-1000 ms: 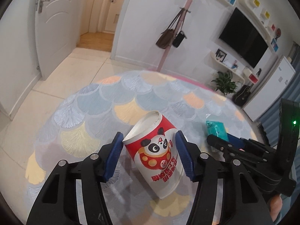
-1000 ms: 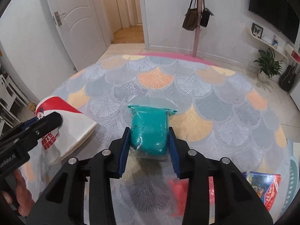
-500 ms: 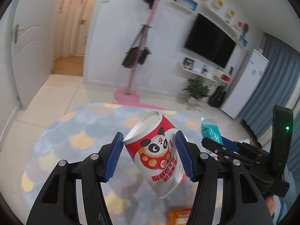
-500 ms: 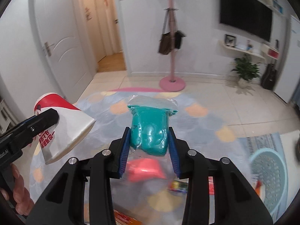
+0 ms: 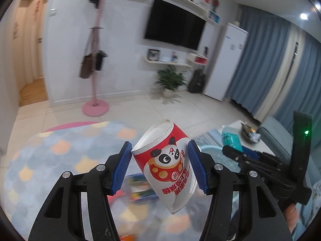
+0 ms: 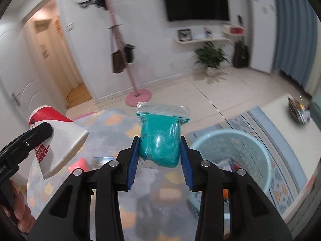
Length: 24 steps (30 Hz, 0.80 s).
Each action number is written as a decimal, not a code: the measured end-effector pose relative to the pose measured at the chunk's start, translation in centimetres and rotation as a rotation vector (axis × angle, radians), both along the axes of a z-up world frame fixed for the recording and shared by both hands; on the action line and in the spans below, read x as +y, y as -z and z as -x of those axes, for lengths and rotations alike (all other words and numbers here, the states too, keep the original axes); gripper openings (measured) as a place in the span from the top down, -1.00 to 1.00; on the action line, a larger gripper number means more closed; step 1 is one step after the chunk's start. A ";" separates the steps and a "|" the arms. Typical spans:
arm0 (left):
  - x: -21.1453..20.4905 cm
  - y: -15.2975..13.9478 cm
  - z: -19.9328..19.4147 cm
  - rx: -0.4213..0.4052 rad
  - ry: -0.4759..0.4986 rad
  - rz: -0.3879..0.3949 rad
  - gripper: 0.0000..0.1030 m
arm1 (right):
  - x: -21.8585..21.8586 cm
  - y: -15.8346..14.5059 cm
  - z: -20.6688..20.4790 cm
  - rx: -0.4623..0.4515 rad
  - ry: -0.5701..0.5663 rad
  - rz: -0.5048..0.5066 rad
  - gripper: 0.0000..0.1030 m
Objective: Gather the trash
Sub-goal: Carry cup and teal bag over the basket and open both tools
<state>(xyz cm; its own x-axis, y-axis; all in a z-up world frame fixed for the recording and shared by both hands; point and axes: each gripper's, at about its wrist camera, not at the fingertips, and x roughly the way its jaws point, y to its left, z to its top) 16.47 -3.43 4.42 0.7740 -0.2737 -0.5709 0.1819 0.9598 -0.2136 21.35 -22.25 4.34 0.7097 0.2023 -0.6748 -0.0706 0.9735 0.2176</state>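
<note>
Paper cup [image 5: 167,166], red and white with a panda print, is clamped between the blue pads of the left gripper [image 5: 160,168], jaws closed on its crushed sides, tilted, held in the air above the scalloped rug [image 5: 60,156]. Zip bag of teal material [image 6: 160,138] is clamped upright in the right gripper [image 6: 159,156], jaws closed on it. Light-blue basket [image 6: 252,146] stands on the floor just right of the bag. Blurred litter lies on the rug below.
</note>
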 end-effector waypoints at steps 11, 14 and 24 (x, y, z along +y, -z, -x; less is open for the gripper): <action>-10.8 4.3 -3.7 0.121 0.151 -0.043 -0.08 | -10.0 7.1 -0.8 0.193 0.191 -0.077 0.31; -12.9 5.9 -4.5 0.155 0.173 -0.066 -0.09 | -11.6 9.6 -1.1 0.250 0.229 -0.082 0.31; -17.4 11.4 -6.5 0.262 0.223 -0.136 -0.10 | -15.9 16.8 -0.8 0.426 0.336 -0.111 0.29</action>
<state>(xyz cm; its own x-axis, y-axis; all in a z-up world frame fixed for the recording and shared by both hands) 22.96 -20.85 -6.93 0.5262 -0.3274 -0.7848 0.3462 0.9254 -0.1539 22.16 -38.16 -12.41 0.4165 0.0978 -0.9039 0.3564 0.8971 0.2613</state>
